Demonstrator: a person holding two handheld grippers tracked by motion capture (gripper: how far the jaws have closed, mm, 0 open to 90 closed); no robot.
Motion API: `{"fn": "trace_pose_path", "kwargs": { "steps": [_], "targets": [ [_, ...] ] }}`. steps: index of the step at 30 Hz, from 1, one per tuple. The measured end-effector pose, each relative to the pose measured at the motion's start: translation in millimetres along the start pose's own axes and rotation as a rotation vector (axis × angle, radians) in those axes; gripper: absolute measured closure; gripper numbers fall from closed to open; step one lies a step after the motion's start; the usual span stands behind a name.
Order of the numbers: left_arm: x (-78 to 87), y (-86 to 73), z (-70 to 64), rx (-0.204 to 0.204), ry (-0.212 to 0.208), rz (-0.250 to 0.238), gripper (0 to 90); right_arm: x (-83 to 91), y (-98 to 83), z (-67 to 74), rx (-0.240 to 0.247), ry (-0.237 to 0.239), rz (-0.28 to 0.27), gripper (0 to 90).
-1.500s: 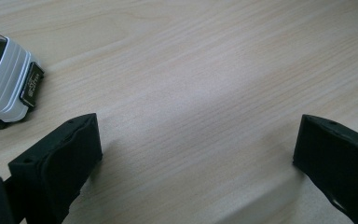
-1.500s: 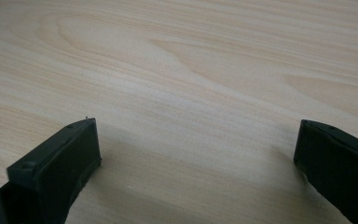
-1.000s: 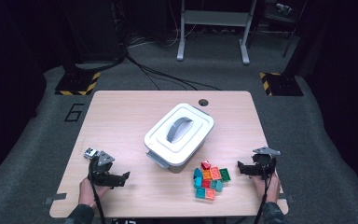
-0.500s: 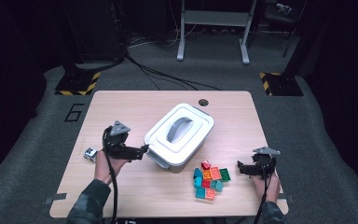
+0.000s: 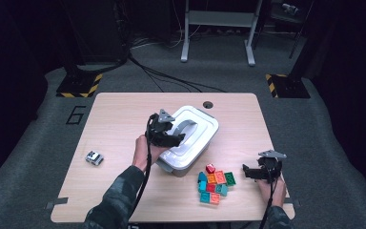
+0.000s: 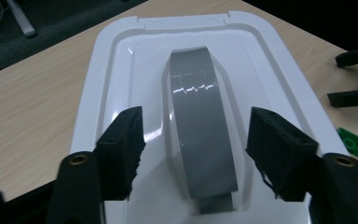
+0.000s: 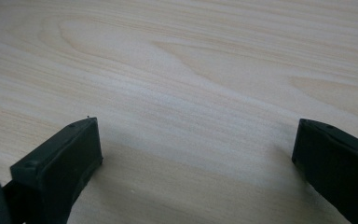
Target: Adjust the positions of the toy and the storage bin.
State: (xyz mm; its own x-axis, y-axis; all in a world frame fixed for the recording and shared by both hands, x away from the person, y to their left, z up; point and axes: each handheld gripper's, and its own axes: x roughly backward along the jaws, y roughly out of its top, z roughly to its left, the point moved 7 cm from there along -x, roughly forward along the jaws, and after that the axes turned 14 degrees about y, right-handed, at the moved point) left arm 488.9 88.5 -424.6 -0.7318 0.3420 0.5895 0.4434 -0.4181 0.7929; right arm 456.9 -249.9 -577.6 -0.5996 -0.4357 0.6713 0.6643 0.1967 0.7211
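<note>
We see a white rectangular plastic storage box with a snap-on lid sitting near the middle of the pale wooden worktop, its long axis running from about seven o'clock to one o'clock in the high view. A grey arched plastic handle spans the lid lengthwise. Our left claw hovers over the seven o'clock end of that lid. In the left gripper view its two black jaws stand either side of the grey handle, with a gap of white lid showing between each pad and the handle, so nothing is pinched. The jaws have just been closing and now sit at a middling width, with the handle between them but not touched.

Our right claw rests low near the worktop's four o'clock corner, well apart from the box. In the right gripper view its jaws are spread wide over bare wood grain, holding nothing.

A cluster of small plastic building bricks in red, orange, teal and green lies at five o'clock of the box, between it and the right claw. A small silver toy car sits at eight o'clock, near the worktop's left edge.
</note>
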Motion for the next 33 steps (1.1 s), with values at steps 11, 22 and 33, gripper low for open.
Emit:
{"fn": "trace_pose_path", "kwargs": {
  "steps": [11, 22, 33],
  "targets": [
    [-3.4, -0.6, -5.7, 0.037, 0.001, -0.018, 64.7, 0.1, 0.1, 0.3, 0.002, 0.003, -0.002, 1.8],
    [2.9, -3.6, -12.8, 0.102, 0.059, 0.005, 67.1, 0.2, 0.1, 0.6, 0.001, 0.002, -0.002, 2.2],
    [12.4, -9.8, -20.9, 0.163, 0.117, 0.008, 67.2, 0.3, 0.1, 0.7, 0.001, 0.002, -0.003, 2.4]
  ]
}}
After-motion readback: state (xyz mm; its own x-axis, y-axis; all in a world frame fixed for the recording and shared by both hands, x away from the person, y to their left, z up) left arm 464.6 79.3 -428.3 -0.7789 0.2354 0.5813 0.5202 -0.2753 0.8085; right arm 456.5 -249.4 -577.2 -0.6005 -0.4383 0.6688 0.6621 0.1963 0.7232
